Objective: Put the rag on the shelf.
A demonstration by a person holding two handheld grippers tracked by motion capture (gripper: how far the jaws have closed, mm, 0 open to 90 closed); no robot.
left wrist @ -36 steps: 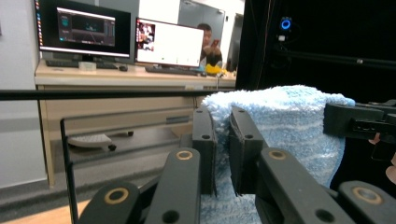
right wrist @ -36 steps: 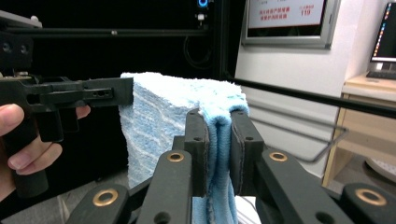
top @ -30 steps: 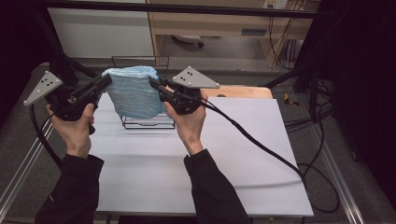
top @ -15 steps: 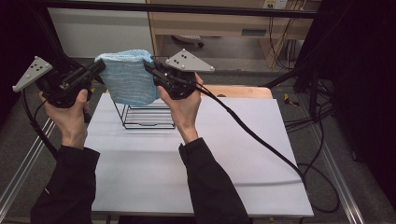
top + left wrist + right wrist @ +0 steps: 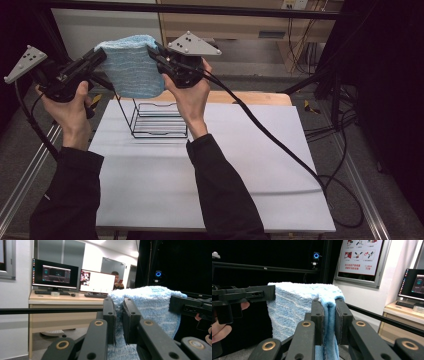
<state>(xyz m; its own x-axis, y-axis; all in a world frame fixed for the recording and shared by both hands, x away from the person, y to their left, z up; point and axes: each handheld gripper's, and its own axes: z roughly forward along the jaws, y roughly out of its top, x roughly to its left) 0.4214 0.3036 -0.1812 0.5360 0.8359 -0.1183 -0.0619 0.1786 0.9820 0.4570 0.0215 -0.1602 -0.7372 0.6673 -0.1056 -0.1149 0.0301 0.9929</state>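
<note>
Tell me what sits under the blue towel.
Below the raised blue towel stands a black wire rack on the white table. The towel's hem hides the rack's rear top edge.

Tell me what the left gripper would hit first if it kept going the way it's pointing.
Probably the right gripper. The left gripper, shut on the blue towel, points across its top edge toward it; the left gripper view shows it just beyond, though depth is uncertain.

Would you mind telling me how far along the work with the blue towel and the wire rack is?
Done: both grippers have the towel, the left gripper and the right gripper each shut on a top corner. In hand: it hangs folded in the air, above the rack and clear of it. Left, probably: draping it over the rack or laying it on the table; which one is unclear.
</note>
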